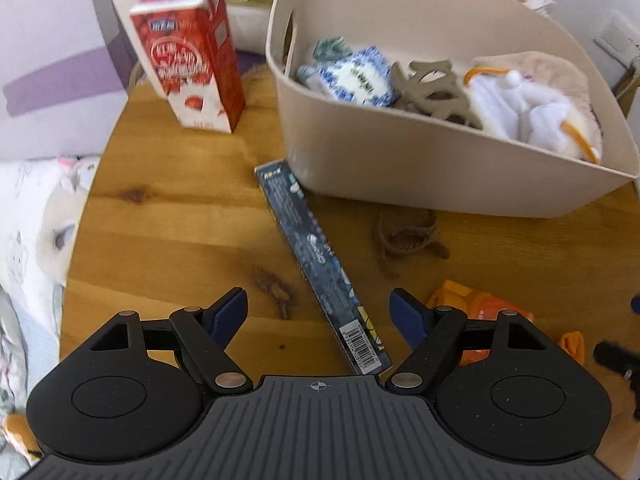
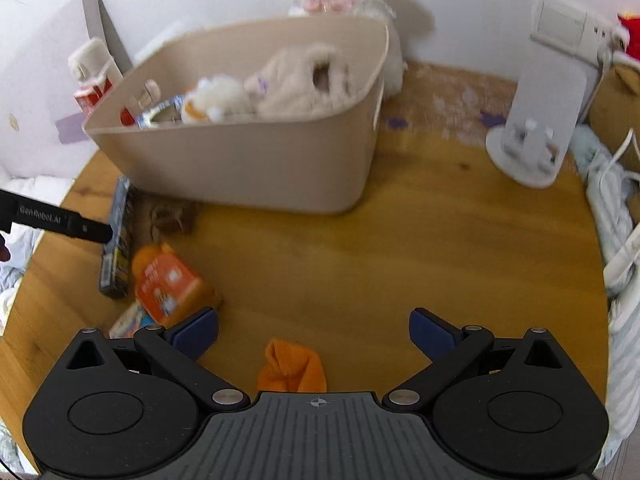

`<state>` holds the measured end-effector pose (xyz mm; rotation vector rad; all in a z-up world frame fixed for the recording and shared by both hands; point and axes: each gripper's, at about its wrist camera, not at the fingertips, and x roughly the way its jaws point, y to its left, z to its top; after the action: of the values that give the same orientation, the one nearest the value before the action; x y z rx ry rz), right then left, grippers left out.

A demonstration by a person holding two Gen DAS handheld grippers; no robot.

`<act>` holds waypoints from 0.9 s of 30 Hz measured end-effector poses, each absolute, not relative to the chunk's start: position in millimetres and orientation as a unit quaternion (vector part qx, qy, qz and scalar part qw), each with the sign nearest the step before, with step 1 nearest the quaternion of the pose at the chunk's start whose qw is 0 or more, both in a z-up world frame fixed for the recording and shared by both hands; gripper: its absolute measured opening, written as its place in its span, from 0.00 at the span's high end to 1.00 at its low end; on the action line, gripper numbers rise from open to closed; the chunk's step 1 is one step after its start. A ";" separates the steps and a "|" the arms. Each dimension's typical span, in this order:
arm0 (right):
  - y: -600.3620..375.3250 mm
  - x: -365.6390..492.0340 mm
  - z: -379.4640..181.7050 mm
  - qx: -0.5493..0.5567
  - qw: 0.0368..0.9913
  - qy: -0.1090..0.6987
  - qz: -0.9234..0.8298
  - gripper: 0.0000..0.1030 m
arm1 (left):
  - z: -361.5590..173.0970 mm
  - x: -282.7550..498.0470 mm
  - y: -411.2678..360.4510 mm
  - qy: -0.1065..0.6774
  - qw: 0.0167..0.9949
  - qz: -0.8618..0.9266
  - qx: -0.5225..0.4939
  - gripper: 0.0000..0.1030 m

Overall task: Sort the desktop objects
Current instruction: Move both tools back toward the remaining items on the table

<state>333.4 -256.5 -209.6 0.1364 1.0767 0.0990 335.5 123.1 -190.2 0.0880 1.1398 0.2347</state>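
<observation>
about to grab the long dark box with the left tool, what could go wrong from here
The long dark box lies flat on the table, so the open left tool may skid over it rather than pinch it. Its far end sits against the beige bin, and lifting could drag along the wall. The orange packet lies close beside it and could get nudged.

A round wooden counter (image 2: 400,240) stands against a white wall (image 2: 460,8); a wall switch plate (image 2: 560,24) sits above the counter's far right.

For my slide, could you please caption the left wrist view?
Open left gripper above long dark box beside beige bin.
</observation>
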 end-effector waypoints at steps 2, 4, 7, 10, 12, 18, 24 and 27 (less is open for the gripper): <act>-255.8 331.5 -218.0 0.066 0.847 0.525 0.046 0.00 | -193.4 337.5 125.5 0.540 0.834 0.113 0.037 0.23; -254.5 329.1 -225.6 0.065 0.841 0.535 0.046 0.00 | -196.4 339.5 125.2 0.541 0.832 0.113 0.037 0.22; -254.0 327.3 -234.3 0.069 0.834 0.545 0.046 0.00 | -200.3 343.2 124.5 0.544 0.830 0.114 0.038 0.22; -252.7 329.2 -242.0 0.070 0.825 0.559 0.047 0.00 | -205.2 347.2 123.9 0.552 0.827 0.105 0.036 0.22; -249.7 331.3 -247.0 0.060 0.818 0.570 0.048 0.00 | -209.4 349.4 123.6 0.554 0.825 0.103 0.039 0.22; -246.6 336.2 -255.0 0.050 0.811 0.581 0.051 0.00 | -221.1 353.8 123.6 0.561 0.820 0.105 0.047 0.22; -243.1 340.4 -258.1 0.029 0.809 0.585 0.056 0.00 | -226.1 358.4 120.8 0.559 0.819 0.110 0.067 0.22; -237.4 345.0 -261.2 -0.002 0.804 0.592 0.053 0.00 | -227.0 359.5 119.3 0.557 0.821 0.106 0.072 0.19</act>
<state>345.0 -237.4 -261.2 -0.0049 1.2680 0.1132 359.5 119.3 -227.0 0.1530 1.1848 0.2259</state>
